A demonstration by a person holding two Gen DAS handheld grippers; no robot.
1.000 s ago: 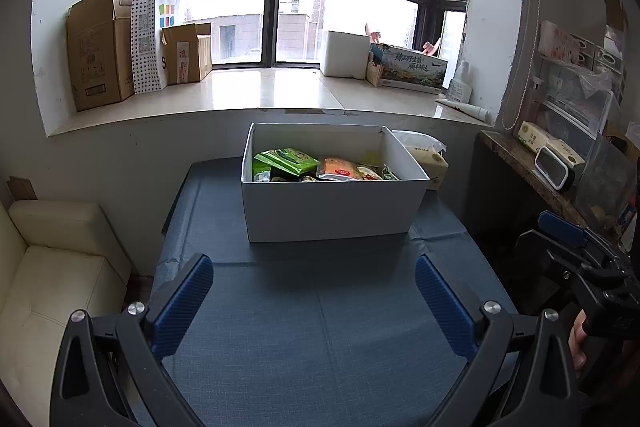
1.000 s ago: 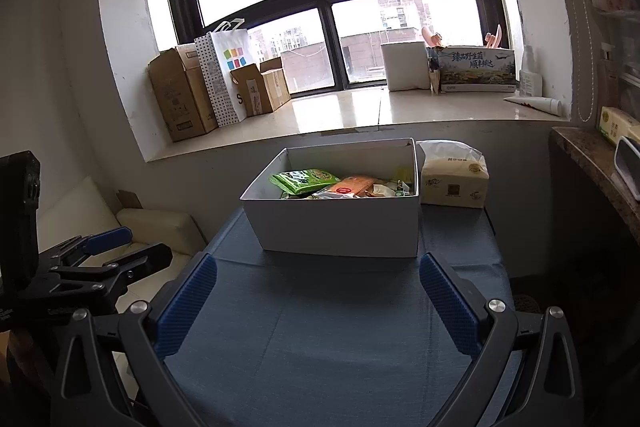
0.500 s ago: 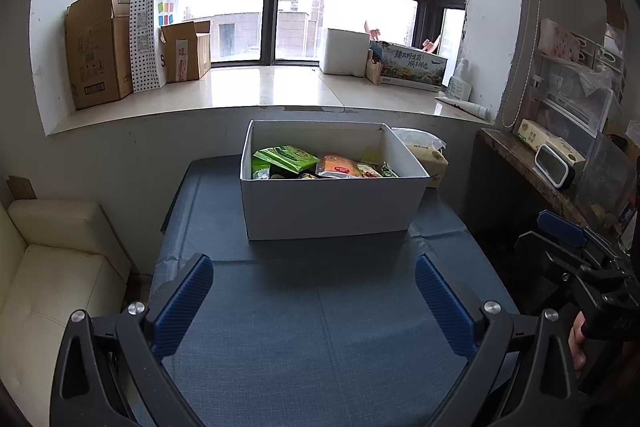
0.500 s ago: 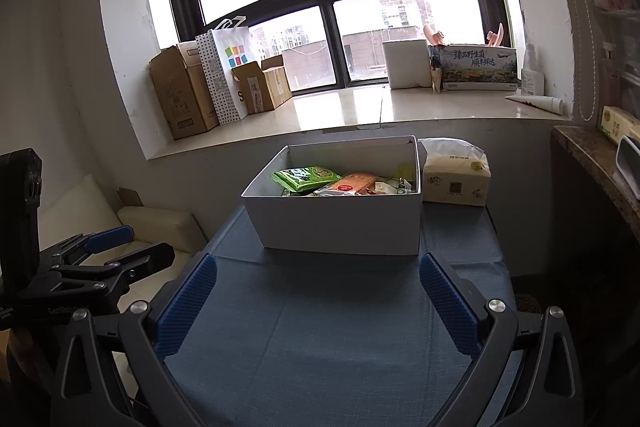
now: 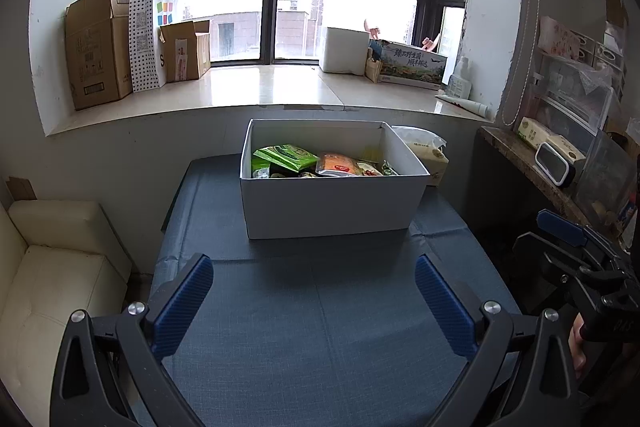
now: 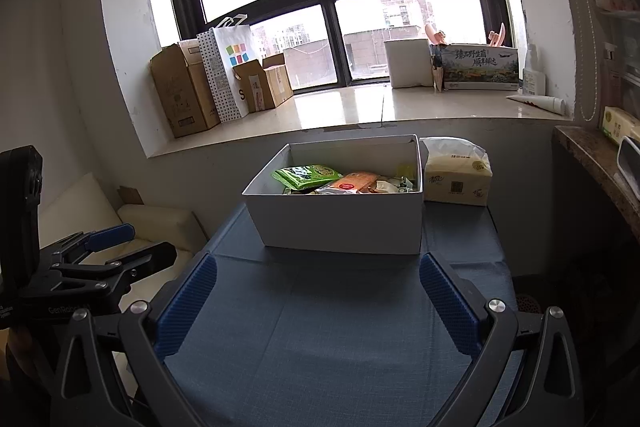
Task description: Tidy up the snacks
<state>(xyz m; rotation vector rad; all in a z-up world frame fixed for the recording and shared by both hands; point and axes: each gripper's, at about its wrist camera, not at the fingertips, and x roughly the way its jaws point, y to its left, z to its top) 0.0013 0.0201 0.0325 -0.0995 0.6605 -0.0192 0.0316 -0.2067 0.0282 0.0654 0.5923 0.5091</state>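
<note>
Nearest, the left tongs and the right tongs both hang with their blue pads wide apart and nothing between them, over the bare near half of the blue-covered desk. Beyond them, toward the desk's far edge, the white box holds all the snack packets in view, a green one on top, and none lie on the cloth. That fits either snacks already gathered in or a box waiting to be sorted out.
</note>
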